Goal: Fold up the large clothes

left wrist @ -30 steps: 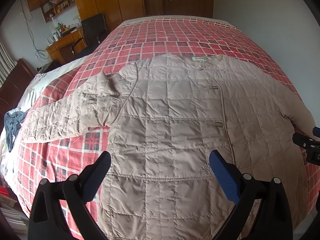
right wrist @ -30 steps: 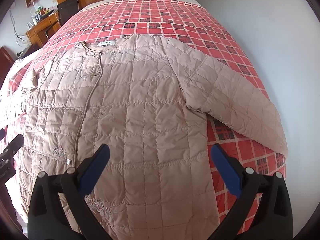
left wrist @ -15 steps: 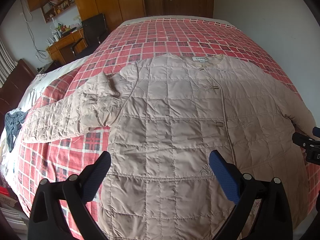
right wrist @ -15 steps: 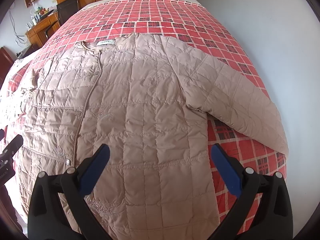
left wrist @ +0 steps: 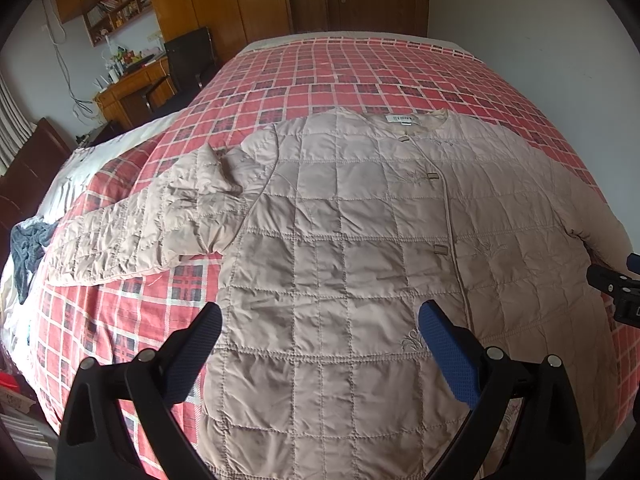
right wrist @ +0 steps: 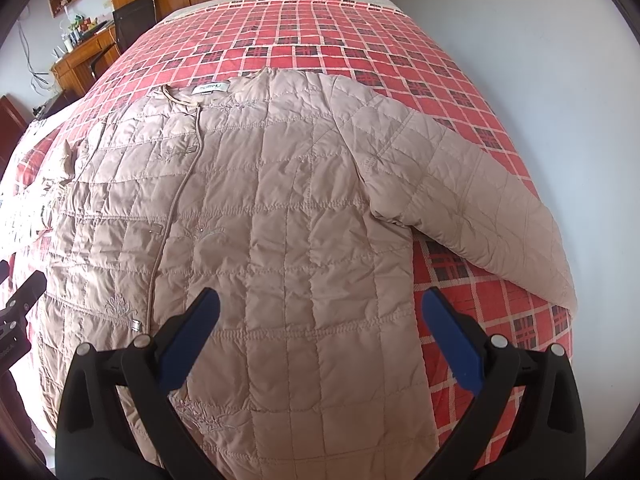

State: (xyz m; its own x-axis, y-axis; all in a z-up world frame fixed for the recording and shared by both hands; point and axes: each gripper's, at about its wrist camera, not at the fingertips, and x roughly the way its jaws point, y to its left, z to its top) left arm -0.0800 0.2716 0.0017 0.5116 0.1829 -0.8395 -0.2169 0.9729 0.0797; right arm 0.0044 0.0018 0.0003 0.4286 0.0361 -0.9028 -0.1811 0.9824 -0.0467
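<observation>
On the bed (left wrist: 360,64), across its red plaid cover, lies the quilted jacket (left wrist: 352,248) you are to fold, front up and spread nearly flat, collar toward the far end. Its beige shell is stitched into padded squares, slightly glossy, with small loop fastenings down the front placket (left wrist: 448,216) and faint embroidered sprigs beside them. A white label (right wrist: 211,88) shows inside the neckline. The sleeve (left wrist: 132,236) on your left side is crumpled and bunched at the shoulder, then runs outward over the plaid; the other sleeve (right wrist: 480,204) lies smoother, angled out toward the bed's edge by the white wall. A dark grey cloth (left wrist: 26,248) sits heaped at the far left edge of the bed.

Your left gripper (left wrist: 320,332) hangs above the jacket's lower front with its blue-padded fingers (left wrist: 448,360) spread wide, holding nothing. Your right gripper (right wrist: 320,316) is likewise wide apart and empty over the hem area, on the side nearer the wall. Wooden shelves (left wrist: 116,4) on the far wall hold books and small items too small to make out.
</observation>
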